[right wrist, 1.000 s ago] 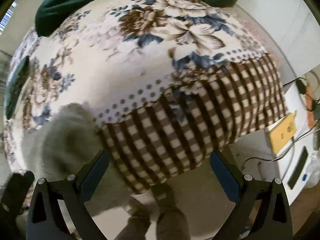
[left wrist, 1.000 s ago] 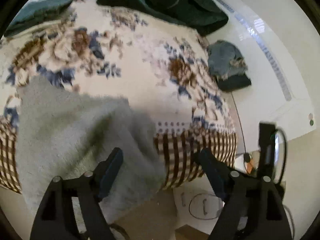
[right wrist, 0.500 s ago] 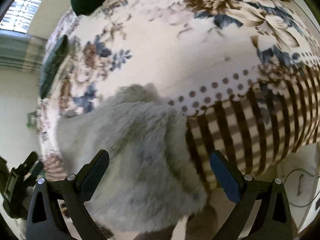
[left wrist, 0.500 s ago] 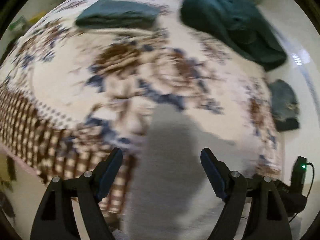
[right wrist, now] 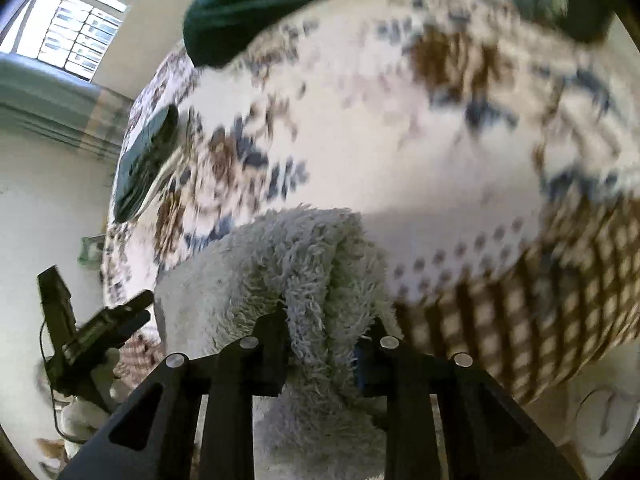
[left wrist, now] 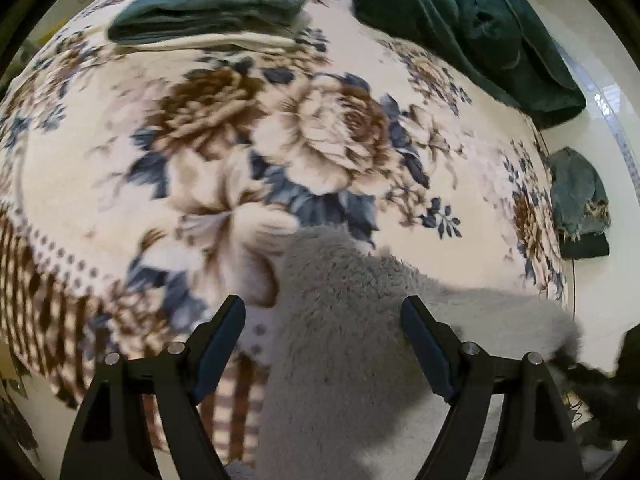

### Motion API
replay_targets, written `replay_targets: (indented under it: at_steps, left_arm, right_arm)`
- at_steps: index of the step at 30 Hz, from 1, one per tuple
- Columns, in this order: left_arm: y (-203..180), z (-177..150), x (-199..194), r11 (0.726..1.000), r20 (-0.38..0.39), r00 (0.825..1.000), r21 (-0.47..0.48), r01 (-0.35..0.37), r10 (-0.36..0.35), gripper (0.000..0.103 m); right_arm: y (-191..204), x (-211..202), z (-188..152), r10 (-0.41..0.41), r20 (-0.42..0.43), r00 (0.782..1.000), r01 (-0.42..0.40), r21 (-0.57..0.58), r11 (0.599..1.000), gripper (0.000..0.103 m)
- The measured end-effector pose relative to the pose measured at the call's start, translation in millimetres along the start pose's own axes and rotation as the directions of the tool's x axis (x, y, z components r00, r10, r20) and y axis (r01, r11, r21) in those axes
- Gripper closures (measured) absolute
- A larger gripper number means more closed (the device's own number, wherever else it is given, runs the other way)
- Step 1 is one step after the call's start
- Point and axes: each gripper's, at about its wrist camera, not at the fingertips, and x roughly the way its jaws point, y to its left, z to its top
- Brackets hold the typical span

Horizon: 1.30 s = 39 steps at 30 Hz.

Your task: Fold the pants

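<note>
Floral bedspread (left wrist: 320, 128) bears one grey fleece pants (right wrist: 304, 264); right gripper (right wrist: 320, 332) pinches them, left gripper (left wrist: 322, 320) spread wide.

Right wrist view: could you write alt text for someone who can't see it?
The right gripper is shut on a bunch of fluffy grey pants at the edge of a bed with a floral blanket. Dark green clothes lie farther back, and the left gripper shows at the left.
</note>
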Motion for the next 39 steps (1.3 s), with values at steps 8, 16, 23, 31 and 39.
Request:
replay_targets:
  at_steps: [8,16,23,31,39]
  left_arm:
    - [-8,9,53,1.000,-0.096,0.995,0.022,-0.014,0.016,0.024]
    - [8,9,58,1.000,-0.099,0.995,-0.007,0.005,-0.005,0.022]
    - [10,13,61,1.000,-0.097,0.995,0.020,-0.020,0.022,0.022]
    - [-7,17,52,0.999,-0.110,0.994,0.042,0.000,0.004,0.022]
    - [6,16,8,0.995,-0.065,0.994,-0.043,0.091,-0.093,0.022]
  right_arm:
    - [-78,34,-3,0.047,-0.250,0.967,0.017,0.248,0.969,0.048]
    - [-125,58,-87,0.297,-0.243,0.923,-0.135,0.518,0.845,0.052]
    - [-127,4,-130,0.257,-0.110,0.960,-0.150,0.574,0.805,0.095]
    - [-123,34,-136,0.132,-0.407,0.904,0.055,0.417,0.907,0.069]
    - [-79,4,-49,0.128,-0.185,0.974,-0.077,0.262,0.962,0.020]
